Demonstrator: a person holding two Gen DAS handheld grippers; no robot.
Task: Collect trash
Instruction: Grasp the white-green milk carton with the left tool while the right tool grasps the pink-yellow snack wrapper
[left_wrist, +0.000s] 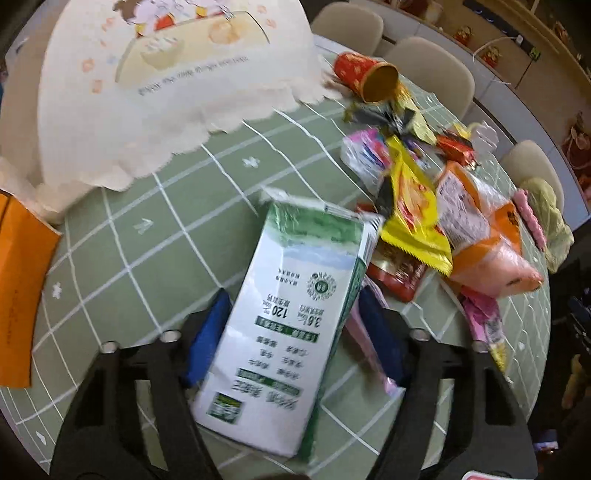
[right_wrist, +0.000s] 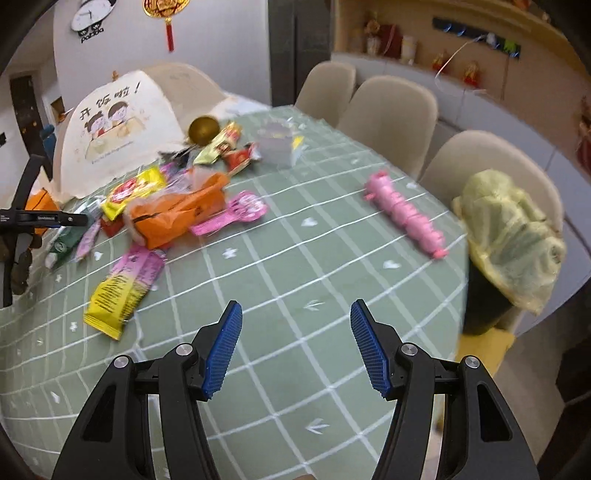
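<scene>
Left wrist view has the left gripper (left_wrist: 291, 325) clamped on a green-and-white milk carton (left_wrist: 288, 325), its 2 blue pads pressed against the carton's long sides. The carton points forward from the tongs, tilted, its far end close to the heap of wrappers (left_wrist: 424, 221) ahead and to the right. Whether its near end rests on the green checked tablecloth (left_wrist: 177, 236) I cannot tell.

The right gripper (right_wrist: 295, 347) is spread wide and holds nothing, hovering over bare cloth. A pink-and-yellow packet (right_wrist: 122, 291) lies ahead to its left, and a bin lined with a yellow-green bag (right_wrist: 513, 236) stands off the table edge ahead to its right.

The hold looks risky: the pads grip smooth card near mid-length, so a quick swing could let the carton pivot or slide out. Its far end could also sweep wrappers off the heap. Squeezing harder may crush it and spill any dregs.
</scene>
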